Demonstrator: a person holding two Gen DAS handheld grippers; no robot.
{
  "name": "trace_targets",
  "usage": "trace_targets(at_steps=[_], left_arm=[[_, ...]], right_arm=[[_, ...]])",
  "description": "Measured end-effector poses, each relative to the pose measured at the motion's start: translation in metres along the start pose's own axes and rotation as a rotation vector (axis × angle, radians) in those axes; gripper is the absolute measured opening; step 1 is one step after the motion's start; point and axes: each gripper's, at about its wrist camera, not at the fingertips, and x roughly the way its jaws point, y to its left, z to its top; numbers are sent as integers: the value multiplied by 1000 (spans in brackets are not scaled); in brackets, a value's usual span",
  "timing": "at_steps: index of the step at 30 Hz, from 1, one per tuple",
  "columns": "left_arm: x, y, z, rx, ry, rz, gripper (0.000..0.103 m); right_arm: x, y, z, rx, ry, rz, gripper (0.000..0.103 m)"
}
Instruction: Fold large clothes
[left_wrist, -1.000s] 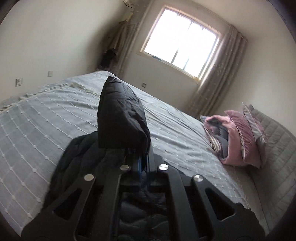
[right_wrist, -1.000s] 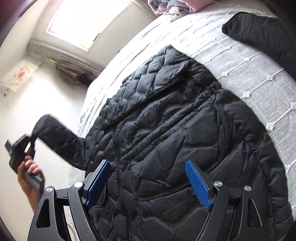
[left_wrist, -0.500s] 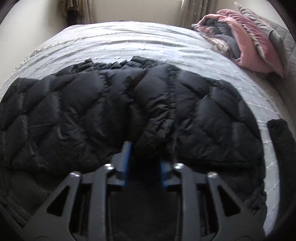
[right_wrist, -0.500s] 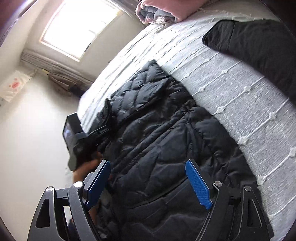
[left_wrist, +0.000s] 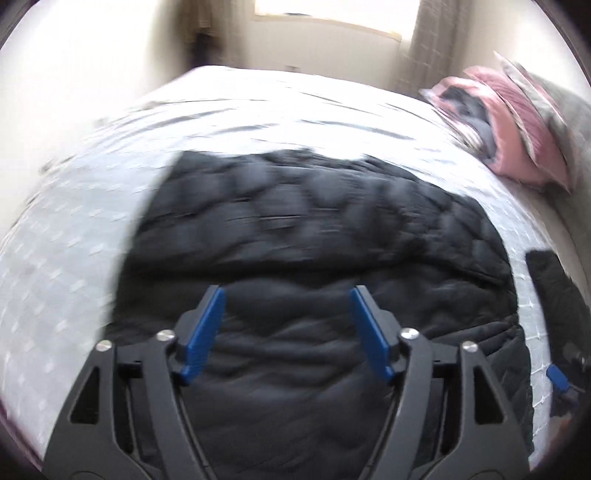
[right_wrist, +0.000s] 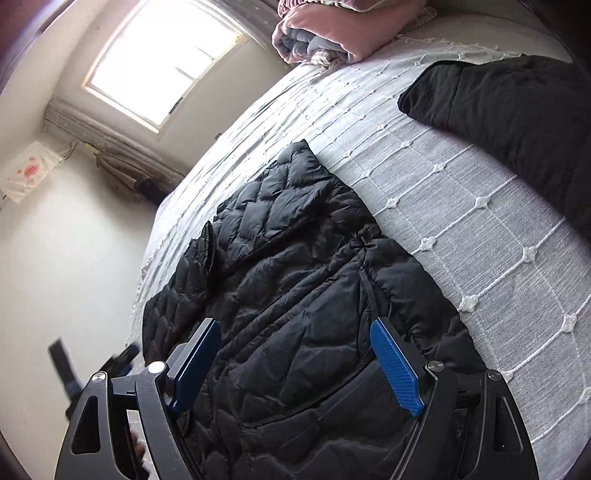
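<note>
A black quilted puffer jacket (left_wrist: 314, 236) lies flat on the grey bedspread (left_wrist: 66, 258), its sleeve folded in across the body. My left gripper (left_wrist: 288, 295) is open and empty above the jacket's near part; this view is motion-blurred. In the right wrist view the jacket (right_wrist: 295, 295) lies lengthwise with the folded sleeve at its left side. My right gripper (right_wrist: 295, 328) is open and empty above the jacket's near end.
A second black garment (right_wrist: 517, 110) lies on the bed at the right, also seen in the left wrist view (left_wrist: 554, 288). Pink and grey bedding (left_wrist: 509, 122) is piled by the headboard. A window (right_wrist: 162, 62) and curtains stand behind the bed.
My left gripper has let go of the sleeve, opened, and pulled back from the jacket. The sleeve now lies folded on the body. The right gripper has drawn back slightly.
</note>
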Motion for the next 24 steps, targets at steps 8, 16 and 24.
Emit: trace_targets(at_steps=[8, 16, 24], left_arm=[[-17, 128, -63, -238, 60, 98, 75], [-39, 195, -114, -392, 117, 12, 75], [-53, 213, -174, -391, 185, -55, 75]], right_arm=[[-13, 16, -6, -89, -42, -46, 84], [-31, -4, -12, -31, -23, -78, 84], [-59, -48, -37, -5, 5, -202, 84]])
